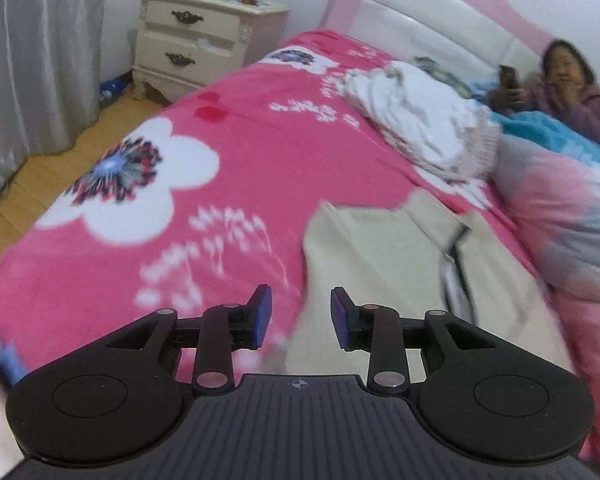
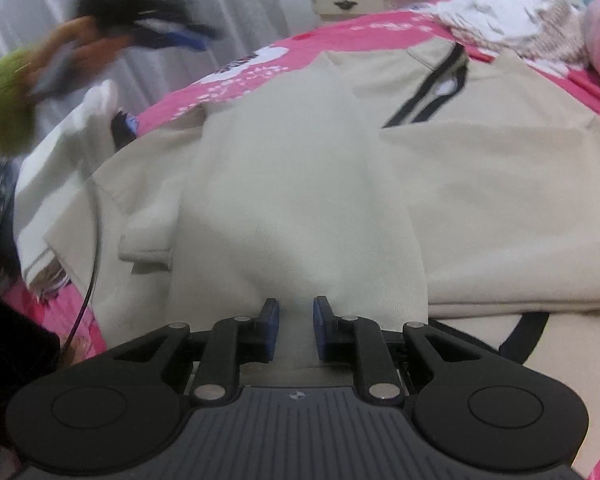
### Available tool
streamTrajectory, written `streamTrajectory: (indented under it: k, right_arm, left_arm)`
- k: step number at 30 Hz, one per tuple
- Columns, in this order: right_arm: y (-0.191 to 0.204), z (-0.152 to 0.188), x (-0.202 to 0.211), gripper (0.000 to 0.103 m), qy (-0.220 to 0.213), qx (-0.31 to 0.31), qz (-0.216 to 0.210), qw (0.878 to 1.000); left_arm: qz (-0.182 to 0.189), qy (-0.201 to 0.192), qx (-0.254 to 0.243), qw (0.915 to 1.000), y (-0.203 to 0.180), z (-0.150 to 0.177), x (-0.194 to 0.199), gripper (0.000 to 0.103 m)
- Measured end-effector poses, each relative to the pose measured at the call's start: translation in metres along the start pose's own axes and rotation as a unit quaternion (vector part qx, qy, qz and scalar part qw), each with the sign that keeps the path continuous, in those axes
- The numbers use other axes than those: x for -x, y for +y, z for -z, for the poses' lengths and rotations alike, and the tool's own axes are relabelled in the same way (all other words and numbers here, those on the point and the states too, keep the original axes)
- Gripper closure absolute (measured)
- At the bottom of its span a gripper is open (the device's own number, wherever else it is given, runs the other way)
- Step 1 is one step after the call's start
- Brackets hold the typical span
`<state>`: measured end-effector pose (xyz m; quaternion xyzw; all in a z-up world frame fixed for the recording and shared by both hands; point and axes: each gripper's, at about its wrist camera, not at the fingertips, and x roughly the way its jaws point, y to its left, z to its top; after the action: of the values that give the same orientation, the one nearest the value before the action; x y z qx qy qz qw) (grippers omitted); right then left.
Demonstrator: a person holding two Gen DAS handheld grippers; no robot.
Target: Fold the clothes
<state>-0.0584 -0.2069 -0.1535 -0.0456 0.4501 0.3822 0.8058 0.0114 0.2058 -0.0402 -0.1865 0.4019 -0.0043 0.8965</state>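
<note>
A cream zip-up garment [image 2: 480, 184] with a black zipper lies spread on the pink flowered blanket [image 1: 220, 140]. One part is folded over toward the middle. My right gripper [image 2: 296, 326] sits low at the garment's near edge, and its blue pads pinch a cream fold that rises between them. My left gripper [image 1: 301, 318] hangs above the bed by the garment's left edge [image 1: 380, 264]. Its jaws stand apart with nothing between them. It also appears in the right wrist view as a blurred left gripper [image 2: 192, 38], held high by a hand in a green sleeve [image 2: 4, 100].
A pile of white clothes [image 1: 420, 120] lies further up the bed, with a pink and grey quilt [image 1: 560, 220] beside it. A person [image 1: 572, 92] holding a phone sits at the headboard. A cream nightstand [image 1: 204, 36] and grey curtain [image 1: 32, 60] stand left of the bed. A black cable [image 2: 94, 240] crosses the garment's left side.
</note>
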Motion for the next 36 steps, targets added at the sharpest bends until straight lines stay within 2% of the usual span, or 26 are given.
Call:
streamTrajectory:
  k: [3, 6, 9, 12, 15, 18, 21, 24, 26, 28, 29, 31, 32, 34, 36]
  right_arm:
    - [0.003, -0.007, 0.014, 0.084, 0.01, -0.022, 0.031, 0.999]
    - [0.007, -0.005, 0.045, 0.083, -0.016, -0.035, 0.074, 0.996]
    - [0.009, 0.006, 0.076, 0.083, -0.031, -0.058, 0.108, 0.992]
    - [0.018, 0.023, 0.095, 0.083, -0.043, -0.074, 0.137, 0.987]
    - [0.027, 0.04, 0.096, 0.083, -0.059, -0.092, 0.161, 0.981]
    - [0.033, 0.045, 0.084, 0.087, -0.069, -0.111, 0.17, 0.977]
    - [0.036, 0.037, 0.074, 0.089, -0.07, -0.097, 0.164, 0.979]
    - [0.04, 0.03, 0.059, 0.09, -0.063, -0.079, 0.167, 0.981]
    - [0.037, 0.03, 0.042, 0.09, -0.047, -0.089, 0.166, 0.981]
    - [0.034, 0.033, 0.028, 0.09, -0.035, -0.091, 0.177, 0.979]
    - [0.036, 0.033, 0.026, 0.09, -0.035, -0.087, 0.182, 0.979]
    - [0.039, 0.032, 0.025, 0.09, -0.033, -0.082, 0.189, 0.978]
    - [0.039, 0.031, 0.025, 0.09, -0.032, -0.081, 0.19, 0.978]
    - [0.038, 0.032, 0.026, 0.09, -0.032, -0.085, 0.188, 0.978]
    - [0.038, 0.032, 0.027, 0.09, -0.032, -0.089, 0.187, 0.978]
  left_arm:
    - [0.029, 0.001, 0.008, 0.9995, 0.001, 0.026, 0.028, 0.062]
    - [0.052, 0.001, -0.014, 0.9985, -0.007, 0.043, 0.041, 0.056]
    - [0.077, 0.007, -0.036, 0.9963, -0.016, 0.058, 0.049, 0.043]
    - [0.11, 0.02, -0.05, 0.9925, -0.031, 0.074, 0.039, 0.043]
    - [0.138, 0.06, -0.07, 0.9861, -0.056, 0.099, 0.017, 0.044]
    - [0.152, 0.096, -0.127, 0.9754, -0.086, 0.131, -0.003, 0.044]
    - [0.138, 0.095, -0.208, 0.9636, -0.117, 0.157, -0.018, 0.044]
    - [0.101, 0.078, -0.285, 0.9501, -0.14, 0.185, -0.03, 0.043]
    - [0.074, 0.061, -0.334, 0.9377, -0.15, 0.203, -0.037, 0.042]
    - [0.056, 0.047, -0.365, 0.9283, -0.156, 0.215, -0.04, 0.039]
    - [0.05, 0.041, -0.371, 0.9264, -0.157, 0.217, -0.039, 0.038]
    - [0.047, 0.044, -0.368, 0.9277, -0.158, 0.216, -0.038, 0.03]
    - [0.049, 0.05, -0.36, 0.9304, -0.158, 0.214, -0.038, 0.027]
    - [0.059, 0.073, -0.334, 0.9379, -0.156, 0.211, -0.041, 0.008]
    - [0.069, 0.097, -0.31, 0.9433, -0.154, 0.208, -0.042, 0.002]
